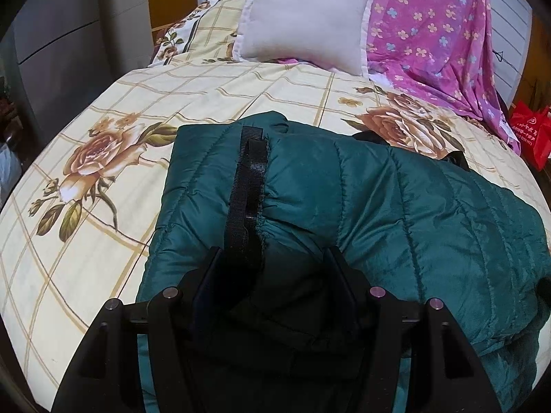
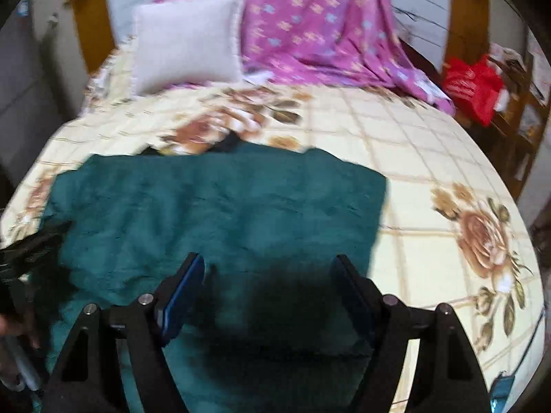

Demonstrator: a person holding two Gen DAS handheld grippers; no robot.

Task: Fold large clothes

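Note:
A dark teal quilted jacket (image 1: pixel 378 199) lies folded over on the flowered bedsheet (image 1: pixel 86 241). Its black zipper strip (image 1: pixel 248 179) runs up from my left gripper (image 1: pixel 273 251), which is shut on a thick bunch of the jacket's near edge. In the blurred right wrist view the jacket (image 2: pixel 224 199) spreads flat across the bed. There my right gripper (image 2: pixel 268 258) hovers open over the jacket's near right part, with nothing pinched between its blue pads (image 2: pixel 182 296). A hand (image 2: pixel 13 327) shows at the left edge.
A white pillow (image 1: pixel 303 24) and a pink flowered cloth (image 1: pixel 430 27) lie at the head of the bed. A red bag (image 2: pixel 471 82) sits by wooden shelves off the bed's right side. A grey cabinet (image 1: pixel 51 34) stands to the left.

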